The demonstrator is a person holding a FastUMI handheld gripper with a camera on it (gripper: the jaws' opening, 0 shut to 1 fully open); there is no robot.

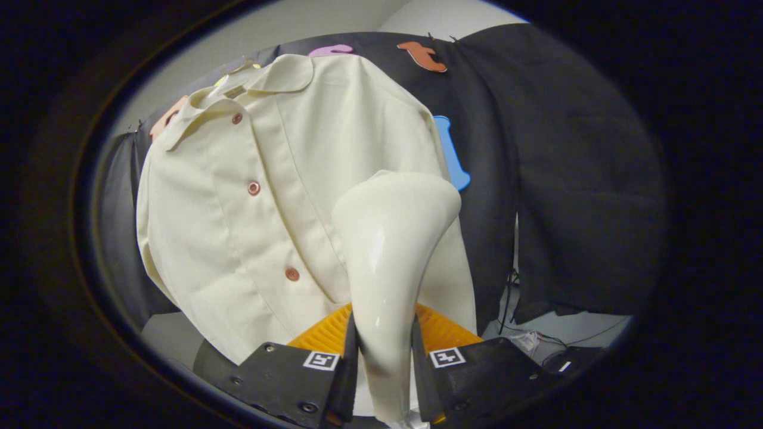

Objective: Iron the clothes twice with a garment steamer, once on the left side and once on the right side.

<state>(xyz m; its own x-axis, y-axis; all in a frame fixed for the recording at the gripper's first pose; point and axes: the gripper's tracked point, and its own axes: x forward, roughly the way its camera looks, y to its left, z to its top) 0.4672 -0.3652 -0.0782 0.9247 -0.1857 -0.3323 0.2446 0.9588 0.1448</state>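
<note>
claw (pixel 384 363) clamped on cream steamer (pixel 387 250), its head against hanging shirt (pixel 238 226)

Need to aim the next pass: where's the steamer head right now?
In the gripper view, the steamer is clamped between the gripper's jaws, its head against the shirt, beside the button placket.

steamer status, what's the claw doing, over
Claw shut on steamer handle. Steamer head up against the cream shirt, on the side beyond the button placket. Nothing in the way.
</note>
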